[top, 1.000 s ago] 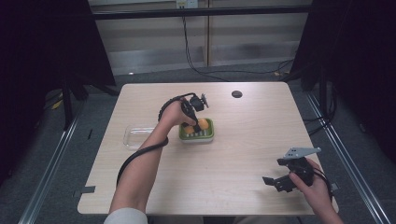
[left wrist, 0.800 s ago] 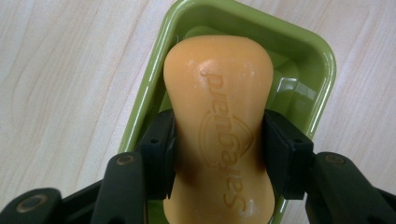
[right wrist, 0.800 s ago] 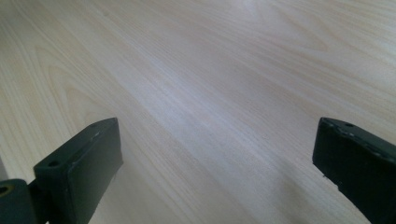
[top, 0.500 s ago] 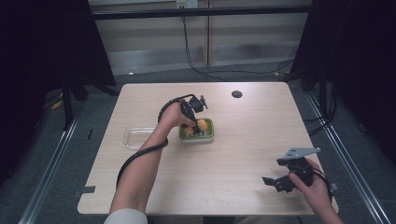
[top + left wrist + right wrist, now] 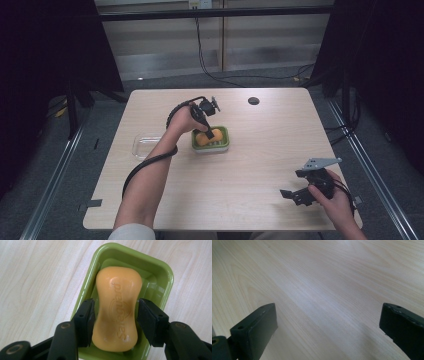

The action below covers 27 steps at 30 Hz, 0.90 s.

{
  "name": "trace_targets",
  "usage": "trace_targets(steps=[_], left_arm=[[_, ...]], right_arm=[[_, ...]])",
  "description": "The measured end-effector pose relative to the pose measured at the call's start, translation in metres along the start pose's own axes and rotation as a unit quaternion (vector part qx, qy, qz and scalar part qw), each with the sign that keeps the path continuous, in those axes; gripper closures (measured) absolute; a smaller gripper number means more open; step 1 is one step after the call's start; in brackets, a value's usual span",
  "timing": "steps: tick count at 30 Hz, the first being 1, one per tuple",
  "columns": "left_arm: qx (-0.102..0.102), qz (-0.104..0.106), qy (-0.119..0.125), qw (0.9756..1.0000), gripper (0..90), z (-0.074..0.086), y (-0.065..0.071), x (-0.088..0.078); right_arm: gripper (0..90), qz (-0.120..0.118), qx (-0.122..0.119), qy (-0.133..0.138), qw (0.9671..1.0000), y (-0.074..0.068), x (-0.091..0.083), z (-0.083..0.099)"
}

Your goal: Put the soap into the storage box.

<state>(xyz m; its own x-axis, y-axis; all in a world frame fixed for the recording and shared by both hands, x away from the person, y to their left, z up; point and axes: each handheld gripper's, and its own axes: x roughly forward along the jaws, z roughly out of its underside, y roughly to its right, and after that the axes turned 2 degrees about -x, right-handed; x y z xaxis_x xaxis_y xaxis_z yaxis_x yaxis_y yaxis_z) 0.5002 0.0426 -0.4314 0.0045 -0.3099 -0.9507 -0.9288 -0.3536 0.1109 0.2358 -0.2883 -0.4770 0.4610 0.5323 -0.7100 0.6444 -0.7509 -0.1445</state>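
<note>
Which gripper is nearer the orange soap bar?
Left. The left gripper has its fingers around the soap bar; the right gripper sits far off near the table's edge.

One orange soap bar [image 5: 117, 308] lies in one green dish [image 5: 160, 275], a little toward the tabletop's [image 5: 260, 165] left edge from its middle, and one clear plastic lid [image 5: 144, 145] lies flat nearer that edge. One small black disc [image 5: 253, 101] sits close to the far edge. Two grippers are counted: the left gripper [image 5: 206, 131] over the dish and the right gripper [image 5: 295, 196] near the right front corner.
</note>
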Motion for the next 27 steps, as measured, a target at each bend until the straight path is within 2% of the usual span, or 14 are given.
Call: trace_targets(steps=[4, 5, 6, 8, 10, 12, 13, 15, 17, 21, 22, 23, 24, 27], left_arm=[[-0.011, 0.001, 0.002, 0.9999, 42.3, 0.001, 0.002, -0.004], [-0.018, 0.003, -0.007, 0.9998, 40.8, 0.001, 0.003, -0.007], [-0.027, -0.004, 0.0, 0.9996, 39.3, 0.002, 0.004, -0.008], [-0.035, 0.001, -0.005, 0.9994, 37.3, 0.003, 0.005, -0.011], [-0.045, -0.001, 0.005, 0.999, 33.6, 0.005, 0.007, -0.013], [-0.045, 0.0, 0.001, 0.999, 30.1, 0.006, 0.008, -0.014], [-0.049, -0.005, 0.008, 0.9988, 27.5, 0.008, 0.01, -0.015], [-0.047, -0.002, 0.008, 0.9989, 25.1, 0.01, 0.012, -0.016], [-0.043, -0.008, 0.009, 0.999, 20.0, 0.012, 0.014, -0.018], [-0.03, -0.004, 0.022, 0.9993, 16.0, 0.015, 0.016, -0.021], [-0.039, -0.003, 0.028, 0.9988, 15.6, 0.016, 0.018, -0.02], [-0.031, 0.001, 0.026, 0.9992, 15.2, 0.017, 0.017, -0.022], [-0.038, -0.003, 0.037, 0.9986, 13.6, 0.018, 0.018, -0.021], [-0.029, 0.004, 0.032, 0.9991, 12.2, 0.02, 0.018, -0.024]], right_arm=[[1.3, -0.002, -0.002, -0.001, 1.0, 0.0, 0.001, -0.001], [1.3, -0.002, -0.002, -0.002, 1.0, -0.001, 0.001, -0.001], [1.3, -0.003, -0.003, -0.002, 1.0, -0.001, 0.001, -0.001], [1.3, -0.002, -0.001, -0.003, 1.0, -0.002, 0.001, -0.002], [1.3, -0.001, 0.001, -0.002, 1.0, -0.002, 0.001, -0.002], [1.3, -0.002, -0.001, -0.004, 1.0, -0.002, 0.001, -0.001], [1.3, -0.001, 0.0, -0.004, 1.0, -0.002, 0.001, -0.001], [1.3, 0.0, -0.002, -0.002, 1.0, -0.002, 0.001, -0.002], [1.3, 0.0, -0.003, -0.001, 1.0, -0.003, 0.002, -0.003], [1.3, -0.003, -0.005, -0.006, 1.0, -0.004, 0.003, -0.003], [1.3, -0.003, -0.005, -0.006, 1.0, -0.004, 0.003, -0.003], [1.3, -0.003, -0.005, -0.005, 1.0, -0.004, 0.003, -0.004], [1.3, -0.002, -0.004, -0.004, 1.0, -0.004, 0.003, -0.004], [1.3, 0.0, -0.005, -0.002, 1.0, -0.003, 0.003, -0.003]])
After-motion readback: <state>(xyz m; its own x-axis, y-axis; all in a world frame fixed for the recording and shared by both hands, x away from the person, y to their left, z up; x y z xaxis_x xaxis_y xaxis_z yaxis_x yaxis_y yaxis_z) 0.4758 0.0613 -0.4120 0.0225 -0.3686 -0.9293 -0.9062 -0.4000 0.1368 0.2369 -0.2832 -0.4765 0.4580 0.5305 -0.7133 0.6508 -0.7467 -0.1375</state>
